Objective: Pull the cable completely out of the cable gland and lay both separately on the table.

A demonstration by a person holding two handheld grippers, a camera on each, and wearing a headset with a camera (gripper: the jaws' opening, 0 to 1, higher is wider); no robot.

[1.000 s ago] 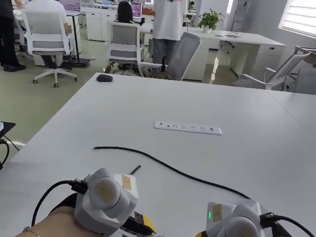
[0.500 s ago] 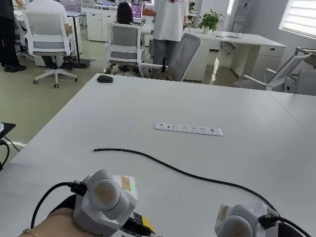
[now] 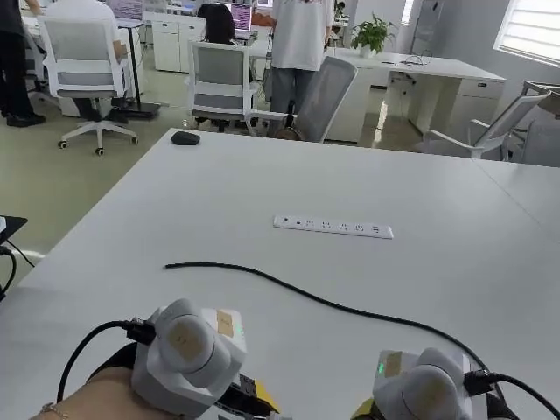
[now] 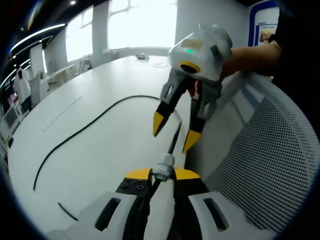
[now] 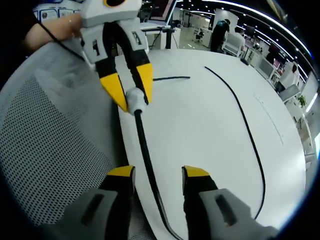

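Tabletop [image 3: 219, 192]: white and broad, in an open office. Positions are given against the power strip [image 3: 332, 227], which is white and lies flat at mid-tabletop.

- Mesh chair back [image 4: 260, 150]: pale, just beside the tabletop's near edge, on the near side of the power strip.
- Left gripper [image 4: 162, 175]: at the near edge, nearer than the power strip and to its left. Its fingers are closed on the cable gland [image 5: 136, 98], a small white piece pinched between the yellow tips.
- Right gripper [image 5: 159, 172]: at the near edge, nearer than the power strip and to its right, facing the left gripper. Its fingers stand wide apart and grip nothing.
- Cable [image 3: 332, 305]: thin and black, with one end entering the cable gland, so it is not yet pulled out. From there it runs between the right gripper's spread fingers, touching neither as far as the right gripper view shows. It then curves across the tabletop on the near side of the power strip, and its free end lies to the strip's near left.
- Mouse [image 3: 185, 138]: dark, beyond the power strip to the left, near the far edge.
- Office chairs [image 3: 219, 83]: grey and white, on the floor past the power strip.
- Person [image 3: 297, 35]: standing in a white top, beyond the chairs.
- Potted plant [image 3: 372, 35]: on a far desk, behind and right of the power strip.
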